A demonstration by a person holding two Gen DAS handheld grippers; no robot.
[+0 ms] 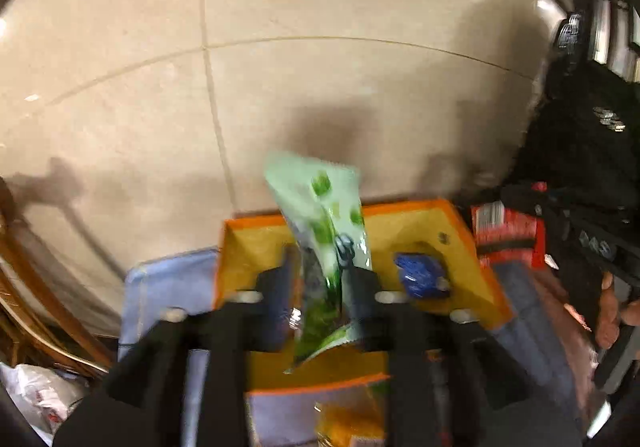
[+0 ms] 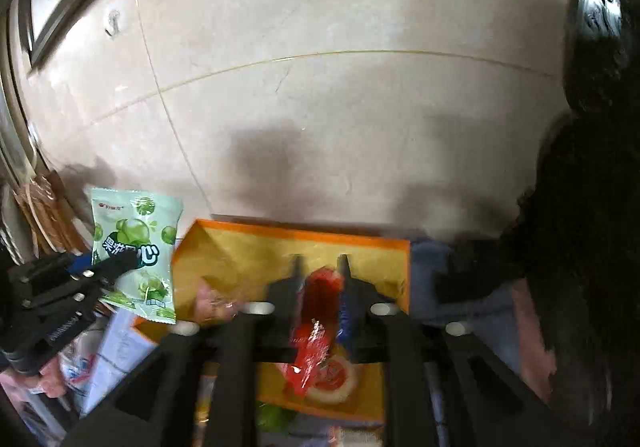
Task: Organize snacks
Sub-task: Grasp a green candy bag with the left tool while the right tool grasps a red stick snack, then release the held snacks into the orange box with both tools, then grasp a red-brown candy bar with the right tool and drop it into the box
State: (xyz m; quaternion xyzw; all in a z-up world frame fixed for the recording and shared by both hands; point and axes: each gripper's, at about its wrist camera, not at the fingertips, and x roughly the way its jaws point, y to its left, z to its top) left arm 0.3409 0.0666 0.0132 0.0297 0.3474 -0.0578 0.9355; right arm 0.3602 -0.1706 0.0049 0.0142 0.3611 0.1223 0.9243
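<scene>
1. Black fingers of the left tool (image 1: pixel 320 267) fill the bottom of its own view, pinching a pale green snack packet (image 1: pixel 320 215) printed with green fruit; the packet stands up between the pads, above an orange-rimmed yellow box (image 1: pixel 420 223).
2. To the right inside that box lies a blue wrapped snack (image 1: pixel 422 275).
3. Further right, outside the box rim, sits a red packet (image 1: pixel 508 231) beside blurred dark clutter.
4. In the right wrist view, the left tool (image 2: pixel 120 265) appears at the far left, holding the same green packet (image 2: pixel 136 247) clear of the box.
5. At centre, the right tool (image 2: pixel 320 271) grips a red snack packet (image 2: pixel 318 323) between its fingers, over the yellow box (image 2: pixel 248 251).
6. Behind everything runs a cream tiled wall (image 2: pixel 340 87).
</scene>
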